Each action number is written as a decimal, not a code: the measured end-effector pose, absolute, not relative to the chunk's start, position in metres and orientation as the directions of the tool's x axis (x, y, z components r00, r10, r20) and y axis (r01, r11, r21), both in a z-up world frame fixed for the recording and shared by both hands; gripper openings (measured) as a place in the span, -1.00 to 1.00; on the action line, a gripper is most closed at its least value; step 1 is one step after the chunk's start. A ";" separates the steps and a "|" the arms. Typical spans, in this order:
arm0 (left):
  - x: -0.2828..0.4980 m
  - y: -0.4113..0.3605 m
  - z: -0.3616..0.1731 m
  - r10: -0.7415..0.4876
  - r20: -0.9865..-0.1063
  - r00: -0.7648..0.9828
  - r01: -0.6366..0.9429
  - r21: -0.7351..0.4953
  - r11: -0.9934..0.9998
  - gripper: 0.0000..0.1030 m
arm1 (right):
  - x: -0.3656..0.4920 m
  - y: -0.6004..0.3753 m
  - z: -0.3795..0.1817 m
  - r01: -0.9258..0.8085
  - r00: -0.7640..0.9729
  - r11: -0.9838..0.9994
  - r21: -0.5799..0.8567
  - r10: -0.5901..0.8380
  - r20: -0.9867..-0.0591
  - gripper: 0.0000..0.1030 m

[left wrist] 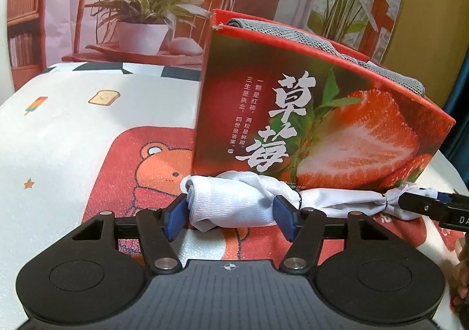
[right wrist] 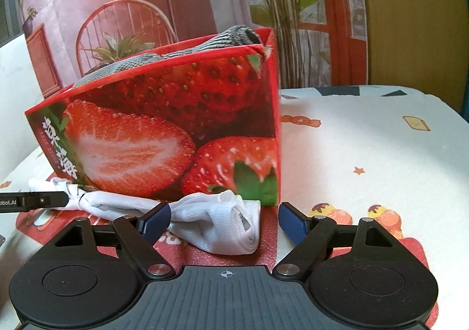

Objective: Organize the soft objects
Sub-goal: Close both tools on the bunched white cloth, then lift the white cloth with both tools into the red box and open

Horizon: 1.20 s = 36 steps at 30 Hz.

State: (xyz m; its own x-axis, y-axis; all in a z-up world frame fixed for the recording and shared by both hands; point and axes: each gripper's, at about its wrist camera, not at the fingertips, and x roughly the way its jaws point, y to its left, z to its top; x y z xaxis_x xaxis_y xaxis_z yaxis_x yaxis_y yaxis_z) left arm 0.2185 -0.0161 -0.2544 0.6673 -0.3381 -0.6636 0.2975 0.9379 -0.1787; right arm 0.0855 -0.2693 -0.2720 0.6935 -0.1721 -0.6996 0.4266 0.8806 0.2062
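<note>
Your left gripper (left wrist: 231, 213) stood partly open around one rolled end of the white cloth (left wrist: 234, 201). Its blue pads (left wrist: 283, 215) flanked the roll at about 9 and 3 o'clock, close against the fabric, but I could not tell whether they pressed it. Your right gripper (right wrist: 224, 220) was wider: the cloth's other folded end (right wrist: 231, 221) sat toward its 9 o'clock pad, with a clear gap to the 3 o'clock pad, so nothing was held there.

Going by size: the printed backdrop with chair and plants filled the far side at 12 o'clock. The table cover (left wrist: 58, 136), white with cartoon prints and a red bear panel, lay under everything. The strawberry box (left wrist: 322, 113) stood on it at 12 to 1 o'clock from your left gripper, with a grey knitted item (left wrist: 293, 34) poking over its rim. The white cloth lay along the box's near face, touching its foot.

What mattered for the coming move: the cloth's long axis ran across both grippers, 9 to 3 o'clock, parallel to the box front. Each gripper had one end directly ahead of its jaws, so neither was nearer overall. I would judge the lift needed both ends pinched together, then carried up and over the rim at 12 o'clock.
</note>
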 end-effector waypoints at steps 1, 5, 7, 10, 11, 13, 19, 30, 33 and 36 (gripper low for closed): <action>0.218 -0.016 -0.254 -0.338 -0.662 0.669 0.299 -0.177 0.938 0.27 | 0.086 -0.268 -0.272 0.420 0.694 0.885 0.202 -0.170 -0.700 0.53; 0.216 -0.015 -0.255 -0.342 -0.652 0.676 0.297 -0.183 0.937 0.27 | 0.089 -0.264 -0.271 0.391 0.694 0.902 0.186 -0.156 -0.703 0.31; 0.215 -0.015 -0.256 -0.344 -0.647 0.681 0.295 -0.188 0.937 0.27 | 0.090 -0.263 -0.272 0.386 0.693 0.904 0.185 -0.152 -0.705 0.21; 0.212 -0.013 -0.257 -0.335 -0.639 0.693 0.280 -0.190 0.941 0.11 | 0.089 -0.264 -0.272 0.388 0.697 0.901 0.197 -0.147 -0.702 0.10; 0.211 -0.012 -0.257 -0.326 -0.636 0.699 0.267 -0.191 0.945 0.07 | 0.089 -0.265 -0.272 0.389 0.698 0.899 0.202 -0.144 -0.701 0.04; 0.211 -0.009 -0.257 -0.328 -0.630 0.704 0.256 -0.206 0.944 -0.01 | 0.088 -0.266 -0.273 0.389 0.700 0.897 0.208 -0.141 -0.700 -0.02; 0.212 0.002 -0.257 -0.349 -0.615 0.707 0.233 -0.264 0.936 -0.22 | 0.086 -0.266 -0.273 0.371 0.710 0.902 0.221 -0.122 -0.694 -0.26; 0.204 -0.005 -0.246 -0.348 -0.598 0.722 0.262 -0.229 0.938 -0.41 | 0.083 -0.263 -0.270 0.353 0.729 0.908 0.225 -0.116 -0.675 -0.52; 0.198 -0.005 -0.235 -0.367 -0.573 0.733 0.285 -0.233 0.930 -0.44 | 0.082 -0.259 -0.265 0.349 0.732 0.915 0.203 -0.131 -0.669 -0.56; 0.192 -0.004 -0.221 -0.383 -0.543 0.747 0.297 -0.243 0.923 -0.44 | 0.079 -0.256 -0.257 0.345 0.742 0.916 0.204 -0.133 -0.658 -0.57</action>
